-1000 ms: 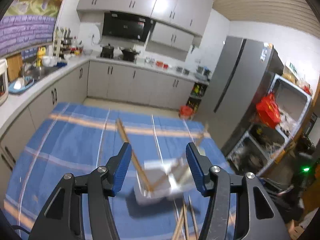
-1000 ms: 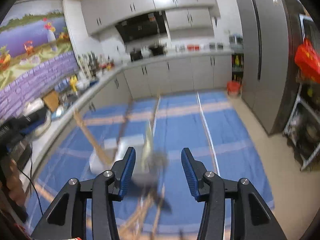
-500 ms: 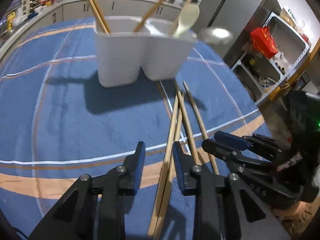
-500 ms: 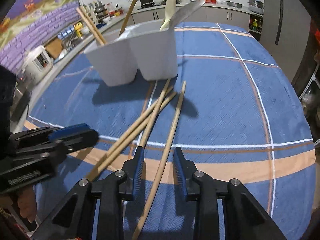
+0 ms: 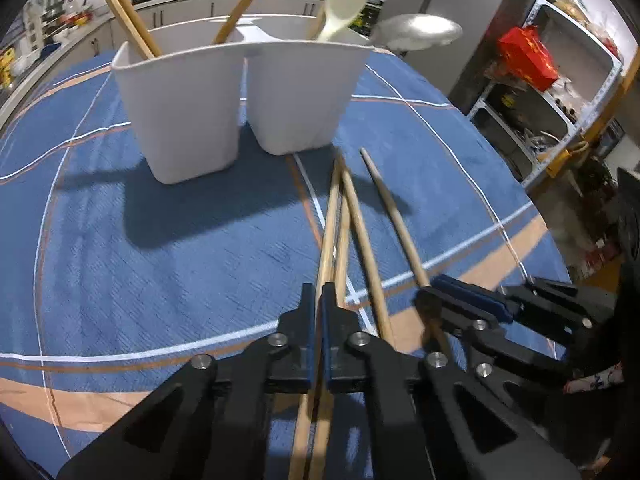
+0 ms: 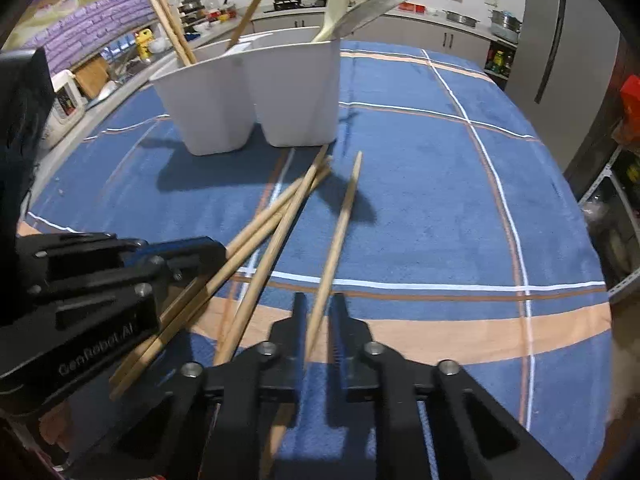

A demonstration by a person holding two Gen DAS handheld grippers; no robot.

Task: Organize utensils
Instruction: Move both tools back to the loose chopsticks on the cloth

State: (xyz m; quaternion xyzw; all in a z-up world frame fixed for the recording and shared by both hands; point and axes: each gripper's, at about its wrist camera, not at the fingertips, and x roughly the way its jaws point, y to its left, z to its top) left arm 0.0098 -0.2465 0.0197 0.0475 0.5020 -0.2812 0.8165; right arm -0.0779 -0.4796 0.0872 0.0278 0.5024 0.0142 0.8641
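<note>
Several wooden chopsticks lie on the blue checked tablecloth (image 5: 160, 248) in front of a white two-compartment holder (image 5: 192, 112). My left gripper (image 5: 318, 296) is shut on one chopstick (image 5: 330, 216) of the left-hand bunch. My right gripper (image 6: 318, 308) has its jaws closing on the separate rightmost chopstick (image 6: 340, 224), and its pads meet the stick. Each gripper shows in the other's view: the right gripper (image 5: 432, 300) and the left gripper (image 6: 192, 250). The holder (image 6: 208, 100) has chopsticks (image 5: 132, 28) in its left compartment and a cream spoon (image 5: 346, 0) and a metal spoon (image 5: 420, 32) in its right.
A loose chopstick (image 6: 272, 256) lies between the two grippers. Past the table's right edge stand a grey fridge (image 5: 432, 20) and a metal rack with a red bag (image 5: 528, 60). Kitchen counters (image 6: 440, 20) run behind.
Both grippers came down from above the table to the cloth, tilting downward, and closed from wide open onto chopsticks.
</note>
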